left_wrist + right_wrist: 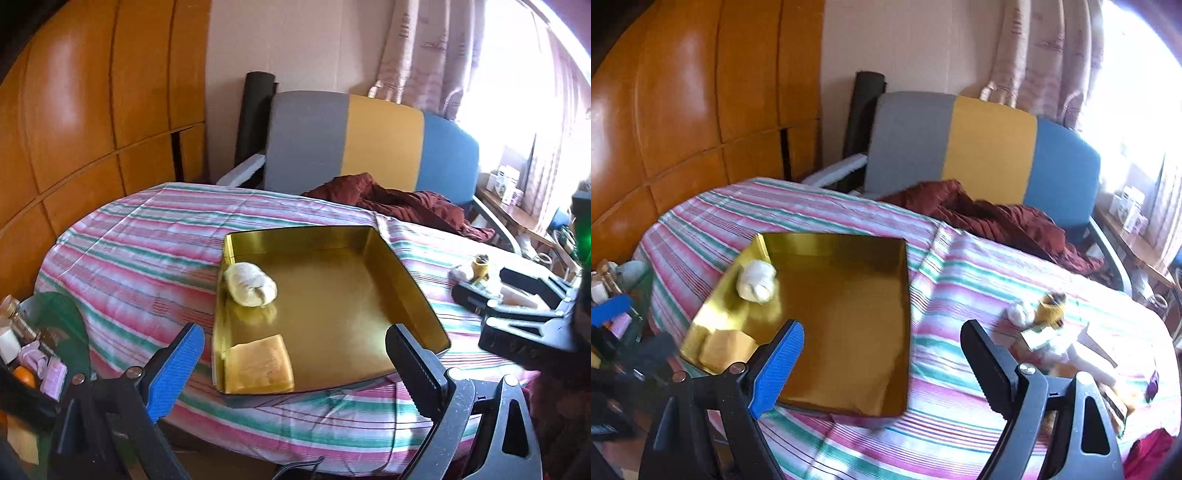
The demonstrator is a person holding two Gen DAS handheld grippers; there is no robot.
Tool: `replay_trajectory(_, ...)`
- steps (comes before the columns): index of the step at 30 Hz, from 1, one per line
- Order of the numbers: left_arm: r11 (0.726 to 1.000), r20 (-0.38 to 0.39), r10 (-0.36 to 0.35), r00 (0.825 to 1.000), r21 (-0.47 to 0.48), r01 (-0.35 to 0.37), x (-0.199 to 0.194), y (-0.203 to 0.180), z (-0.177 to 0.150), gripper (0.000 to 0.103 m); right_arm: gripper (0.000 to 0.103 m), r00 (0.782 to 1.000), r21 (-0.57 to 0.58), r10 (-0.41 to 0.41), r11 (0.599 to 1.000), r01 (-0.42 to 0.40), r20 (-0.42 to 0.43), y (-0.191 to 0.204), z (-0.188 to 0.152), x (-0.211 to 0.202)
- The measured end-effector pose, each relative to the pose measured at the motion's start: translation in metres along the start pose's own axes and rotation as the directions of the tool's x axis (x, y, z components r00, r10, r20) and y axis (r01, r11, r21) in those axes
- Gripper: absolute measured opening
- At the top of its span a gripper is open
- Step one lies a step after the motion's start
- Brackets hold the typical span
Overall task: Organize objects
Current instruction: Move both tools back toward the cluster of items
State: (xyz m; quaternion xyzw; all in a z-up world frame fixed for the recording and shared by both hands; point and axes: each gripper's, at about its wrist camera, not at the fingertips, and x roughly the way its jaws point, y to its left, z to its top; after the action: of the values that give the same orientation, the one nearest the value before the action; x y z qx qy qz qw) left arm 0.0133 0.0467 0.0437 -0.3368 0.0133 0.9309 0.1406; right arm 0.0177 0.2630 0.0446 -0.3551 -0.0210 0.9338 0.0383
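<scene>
Striped bedspread (pixel 147 236): gold tray (pixel 332 295) beyond open left tongs (pixel 295 365).

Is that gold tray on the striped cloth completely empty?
No, the gold tray holds a whitish lump and a yellow block.

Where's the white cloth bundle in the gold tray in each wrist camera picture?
Left wrist view: the white bundle lies left of centre, by the left wall of the gold tray.
Right wrist view: the bundle lies further left, at the tray's upper-left corner.
Shared landmark: the yellow block in the tray's near-left corner.
</scene>
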Motion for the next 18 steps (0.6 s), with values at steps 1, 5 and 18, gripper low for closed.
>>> replay_trajectory(1, 1.0, -0.002, -0.009, 1.0, 0.01, 0.009, 0.001, -0.004, 0.001, 0.099, 0.088, 1.0, 0.007, -0.012, 1.0, 0.012, -0.013, -0.006, -0.004, 0.002)
replay_trajectory(5, 0.997, -0.01, -0.058, 0.998, 0.05, 0.059, 0.008, -0.024, 0.007, 0.099, 0.088, 0.995, 0.053, -0.07, 0.996, 0.074, -0.07, -0.041, -0.022, 0.011)
replay_trajectory(18, 0.943, -0.13, -0.236, 0.963, 0.21, 0.259, 0.04, -0.122, 0.014, 0.099, 0.088, 0.933, 0.32, -0.314, 0.879, 0.355, -0.173, -0.236, -0.059, -0.002)
